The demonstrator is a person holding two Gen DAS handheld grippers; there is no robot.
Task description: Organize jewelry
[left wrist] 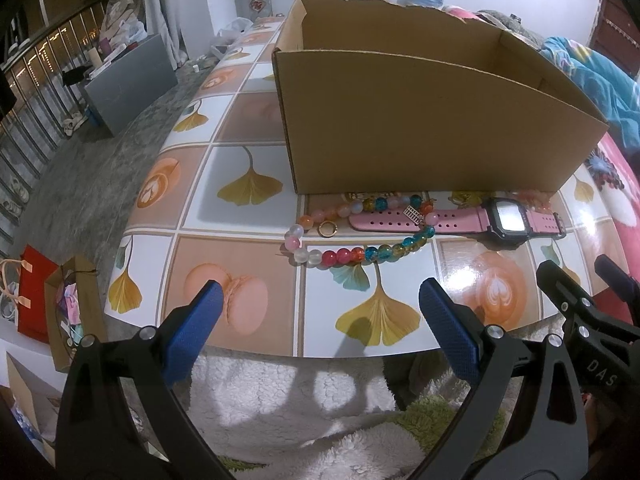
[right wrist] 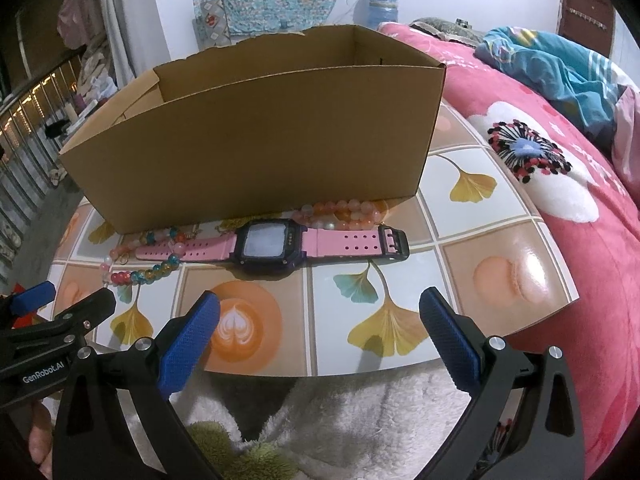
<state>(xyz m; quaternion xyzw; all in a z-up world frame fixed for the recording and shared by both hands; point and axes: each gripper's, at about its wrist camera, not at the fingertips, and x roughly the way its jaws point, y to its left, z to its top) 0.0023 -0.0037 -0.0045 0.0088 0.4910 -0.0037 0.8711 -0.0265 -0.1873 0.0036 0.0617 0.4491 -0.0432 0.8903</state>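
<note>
The jewelry lies in a loose cluster on the patterned tabletop (left wrist: pixel 248 192), hard against the near wall of an open cardboard box (left wrist: pixel 400 128), none of it inside yet by the look of the visible interior. Nearest the left side is a multicoloured bead bracelet (left wrist: pixel 340 256), which should be light, floppy and apt to roll or slide on the glossy surface; pinching a single stretch of beads across the string seems the safest hold. A small gold ring (left wrist: pixel 327 229) sits inside its loop, tiny, hard and slippery, likely the fiddliest piece to lift. The pink-strapped watch (right wrist: pixel 272 246) lies flat, one strap end overlapping the bracelet; it looks the heaviest item, stiff at the case and bendy at the strap, so gripping across the case or strap near it should work. A pale orange bead strand (right wrist: pixel 348 212) and some gold bits, too small to identify, hide behind it at the box foot. The left gripper (left wrist: pixel 320 312) and right gripper (right wrist: pixel 320 316) both hover at the near table edge, jaws spread wide, holding nothing. The tall box wall stands in the way and must be cleared from above
</note>
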